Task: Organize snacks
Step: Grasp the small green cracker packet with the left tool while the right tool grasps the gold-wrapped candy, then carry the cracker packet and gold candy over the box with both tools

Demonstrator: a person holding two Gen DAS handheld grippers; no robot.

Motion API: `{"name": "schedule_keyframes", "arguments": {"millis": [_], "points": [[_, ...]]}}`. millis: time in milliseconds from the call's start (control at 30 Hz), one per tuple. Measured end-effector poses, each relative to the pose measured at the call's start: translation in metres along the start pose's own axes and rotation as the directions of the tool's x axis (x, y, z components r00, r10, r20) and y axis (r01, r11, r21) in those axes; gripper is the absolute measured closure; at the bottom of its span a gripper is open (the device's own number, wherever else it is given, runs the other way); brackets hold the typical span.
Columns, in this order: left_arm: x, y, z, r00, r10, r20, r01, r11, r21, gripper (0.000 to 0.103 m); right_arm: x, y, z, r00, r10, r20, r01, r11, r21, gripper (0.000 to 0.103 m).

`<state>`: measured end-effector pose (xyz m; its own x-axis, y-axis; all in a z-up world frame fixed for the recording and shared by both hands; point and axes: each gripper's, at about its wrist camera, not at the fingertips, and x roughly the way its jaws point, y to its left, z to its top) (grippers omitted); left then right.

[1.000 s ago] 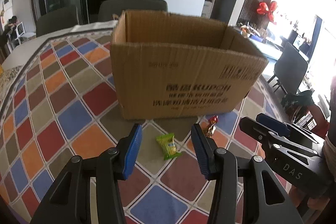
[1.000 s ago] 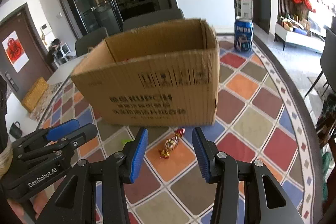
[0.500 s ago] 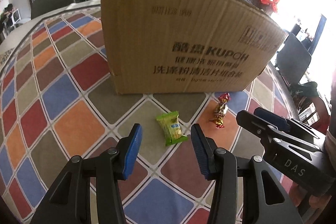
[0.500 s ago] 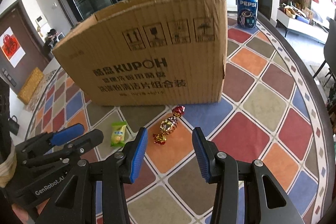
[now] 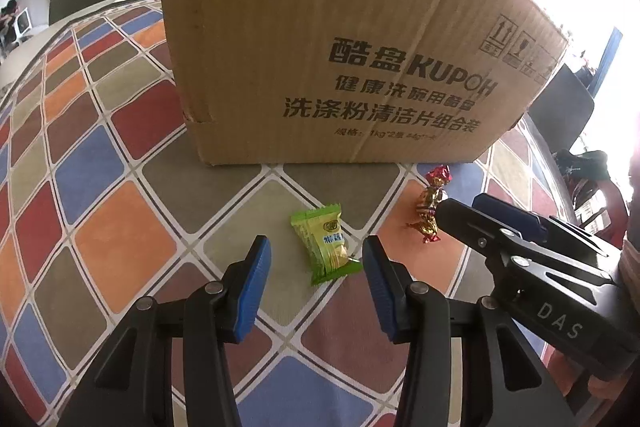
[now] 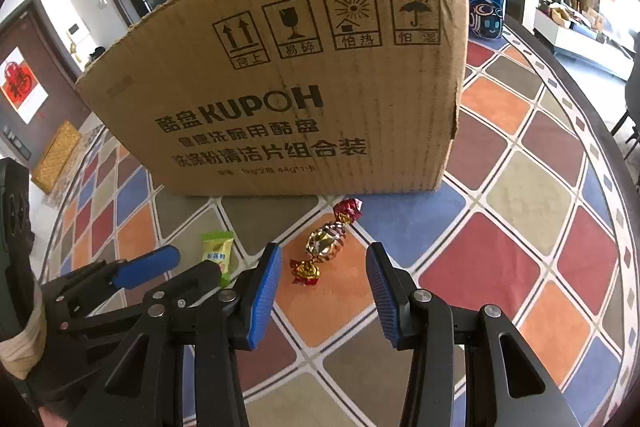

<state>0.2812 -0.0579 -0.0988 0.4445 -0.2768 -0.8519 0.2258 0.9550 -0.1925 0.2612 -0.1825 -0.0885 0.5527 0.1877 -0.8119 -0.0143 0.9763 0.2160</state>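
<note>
A green wrapped snack (image 5: 325, 243) lies on the patterned tablecloth between the tips of my open left gripper (image 5: 316, 255); it also shows in the right wrist view (image 6: 218, 254). A red and gold twist-wrapped candy (image 6: 325, 242) lies just ahead of my open right gripper (image 6: 322, 269), low over the cloth; it also shows in the left wrist view (image 5: 429, 205). A brown cardboard box (image 5: 340, 43) marked KUPOH stands right behind both snacks, and also fills the right wrist view (image 6: 288, 75). Its inside is hidden.
A blue Pepsi can (image 6: 486, 7) stands behind the box's right corner. The round table's dark edge (image 6: 592, 107) curves along the right. The right gripper (image 5: 532, 267) shows beside the left one. Chairs stand around the table.
Both grippers have moved forward and down toward the snacks. The box now fills the upper views. Each snack now lies near its gripper's fingertips. Both grippers stay open.
</note>
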Motion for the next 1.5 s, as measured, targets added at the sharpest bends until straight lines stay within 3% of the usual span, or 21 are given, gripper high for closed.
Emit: {"name": "schedule_keyframes", "arguments": {"millis": [533,700,800,1067,1500], "points": [[0.020,-0.003,0.004,1.000,0.001,-0.029,-0.001,1.000,-0.002,0.063,0.017,-0.005,0.007,1.000,-0.016,-0.019,0.016,1.000,0.006,0.058],[0.021,-0.005,0.006,1.000,0.007,-0.026,-0.007,1.000,0.004,0.069,0.022,0.002,0.009,1.000,-0.013,-0.021,0.013,1.000,-0.011,0.059],[0.022,-0.005,0.006,1.000,0.002,-0.027,-0.001,1.000,0.008,0.080,0.026,0.005,0.009,1.000,-0.017,-0.023,0.016,1.000,-0.016,0.059],[0.020,-0.003,0.006,1.000,0.001,-0.022,-0.001,1.000,0.015,0.082,0.036,0.009,0.004,0.999,-0.037,-0.038,0.036,0.999,-0.036,0.077],[-0.009,-0.002,0.003,0.999,-0.012,0.031,0.012,1.000,0.004,0.082,0.016,0.002,-0.003,1.000,-0.028,-0.003,0.028,0.999,-0.035,0.077]]}}
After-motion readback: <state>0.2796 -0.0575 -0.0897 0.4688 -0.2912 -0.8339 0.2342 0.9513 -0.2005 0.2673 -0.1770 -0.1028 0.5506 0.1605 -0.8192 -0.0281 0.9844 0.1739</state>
